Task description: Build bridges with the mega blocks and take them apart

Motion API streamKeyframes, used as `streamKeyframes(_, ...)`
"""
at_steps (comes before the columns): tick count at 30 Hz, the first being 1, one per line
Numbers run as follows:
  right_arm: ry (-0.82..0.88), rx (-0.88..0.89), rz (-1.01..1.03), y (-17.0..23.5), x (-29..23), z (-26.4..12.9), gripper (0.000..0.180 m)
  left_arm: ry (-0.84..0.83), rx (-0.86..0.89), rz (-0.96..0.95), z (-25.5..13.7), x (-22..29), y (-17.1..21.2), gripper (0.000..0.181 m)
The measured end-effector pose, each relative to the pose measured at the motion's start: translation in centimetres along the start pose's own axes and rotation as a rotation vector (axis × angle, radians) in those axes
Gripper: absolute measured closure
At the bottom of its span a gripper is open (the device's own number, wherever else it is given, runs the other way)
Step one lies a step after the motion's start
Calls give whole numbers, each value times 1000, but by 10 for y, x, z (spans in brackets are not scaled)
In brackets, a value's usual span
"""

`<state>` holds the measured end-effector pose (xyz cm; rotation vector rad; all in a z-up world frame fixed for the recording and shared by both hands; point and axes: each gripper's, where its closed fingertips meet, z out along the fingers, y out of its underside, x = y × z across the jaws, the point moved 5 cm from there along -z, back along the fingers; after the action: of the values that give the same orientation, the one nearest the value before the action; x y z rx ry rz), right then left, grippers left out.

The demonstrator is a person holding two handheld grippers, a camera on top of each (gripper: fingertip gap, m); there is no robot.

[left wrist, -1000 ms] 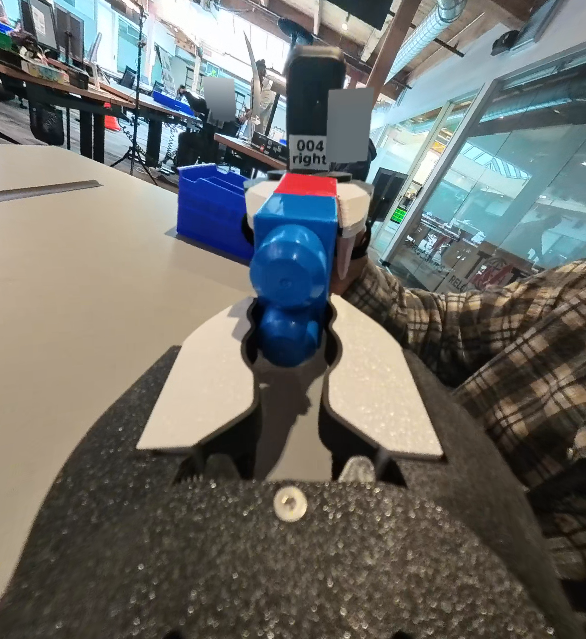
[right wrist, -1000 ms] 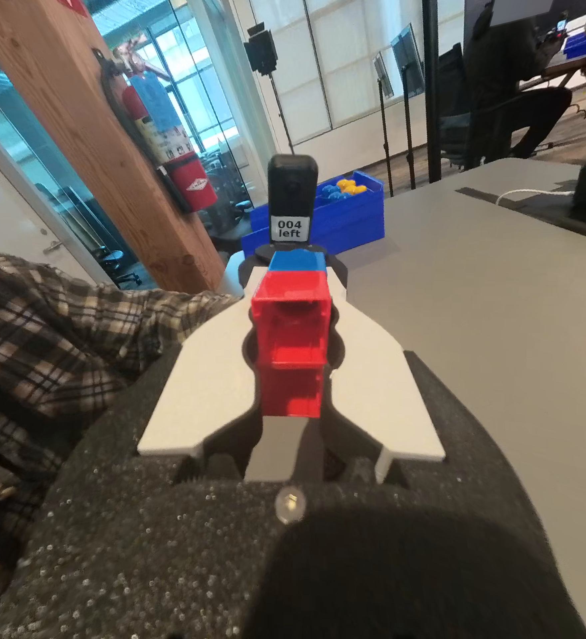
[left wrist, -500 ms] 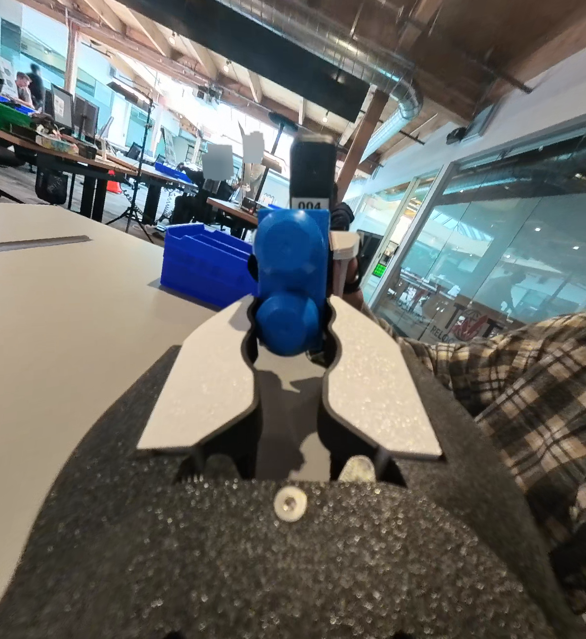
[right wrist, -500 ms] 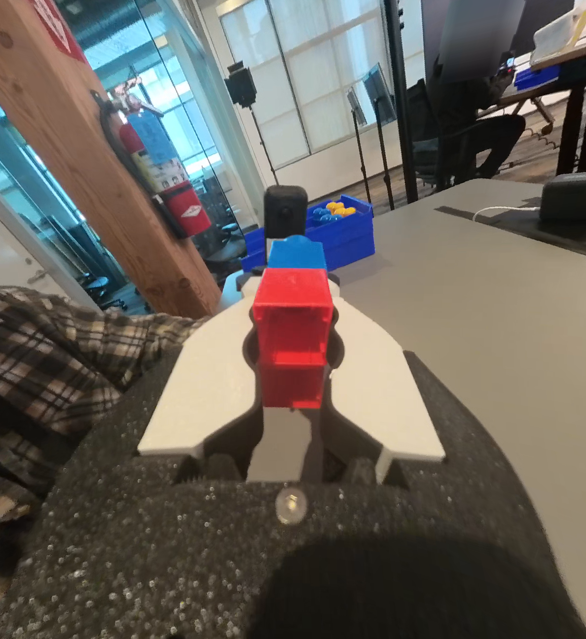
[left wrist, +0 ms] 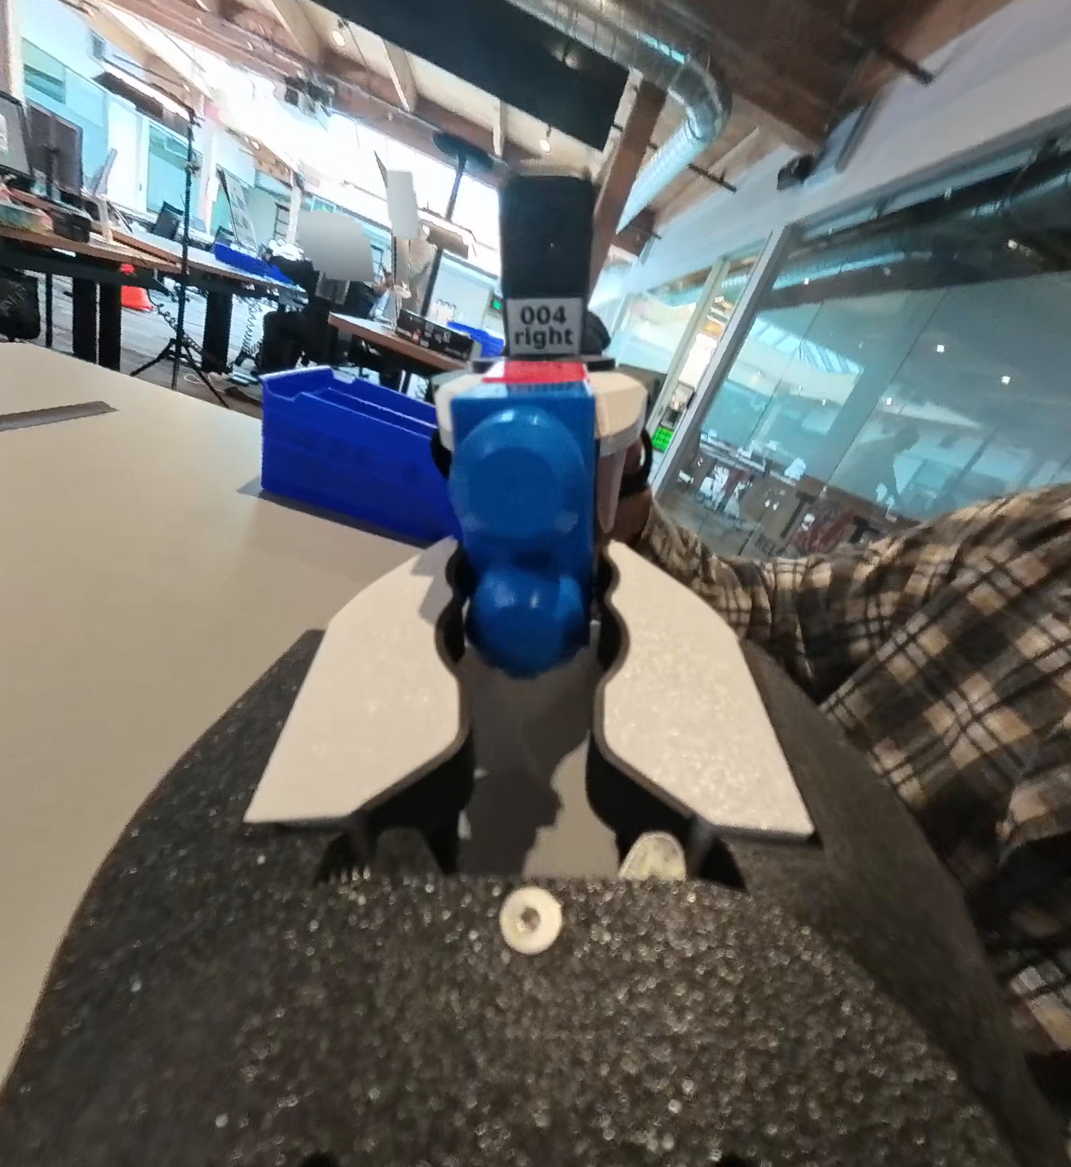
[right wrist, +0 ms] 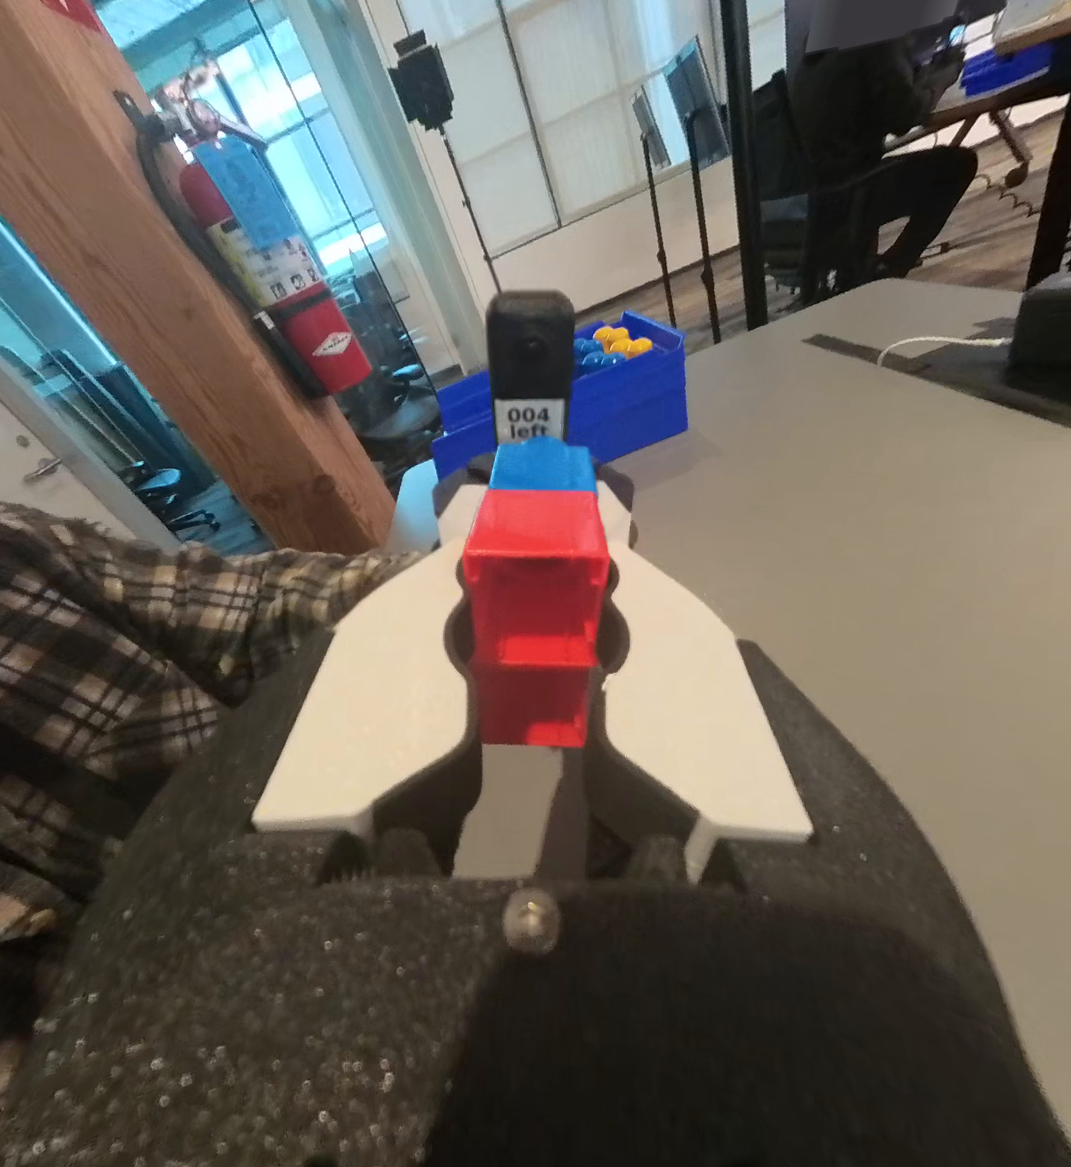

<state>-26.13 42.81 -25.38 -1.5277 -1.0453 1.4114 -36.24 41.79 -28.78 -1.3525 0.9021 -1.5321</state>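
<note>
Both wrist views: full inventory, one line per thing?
blue block: 1, blue, studs toward left camera, in left tongs
red block: 1, red, hollow side toward right camera, in right tongs, joined to blue block
bin: 1, blue, on table beyond the blocks, holds blue and yellow blocks
table: 1, grey
extinguisher: 1, red, on wood post
sleeve: plaid, right of left tongs
left tongs: shut on blue block
right tongs: shut on red block

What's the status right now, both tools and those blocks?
Left tool shut on blue block. Right tool shut on red block. Blocks joined end to end, held above the table. Nothing in the way.
</note>
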Motion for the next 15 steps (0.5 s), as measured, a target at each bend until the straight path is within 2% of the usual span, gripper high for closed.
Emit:
streamKeyframes(2, -13, -18, 7, 5, 0, 5, 145, 7, -20, 4, 3, 2, 2, 137)
streamKeyframes(4, -27, -21, 7, 7, -1, 7, 144, -8, -23, 9, 4, 2, 3, 143)
streamKeyframes(8, -53, -11, 3, 0, -6, 2, 145, -24, 32, 28, 4, 8, -4, 145)
streamKeyframes(11, 35, 104, 12, -20, 5, -34, 144, -57, 183, -13, -17, 3, -21, 145)
streamKeyframes(15, 229, 139, 0, -32, 16, -97, 145, -94, 194, -20, -32, -4, -26, 144)
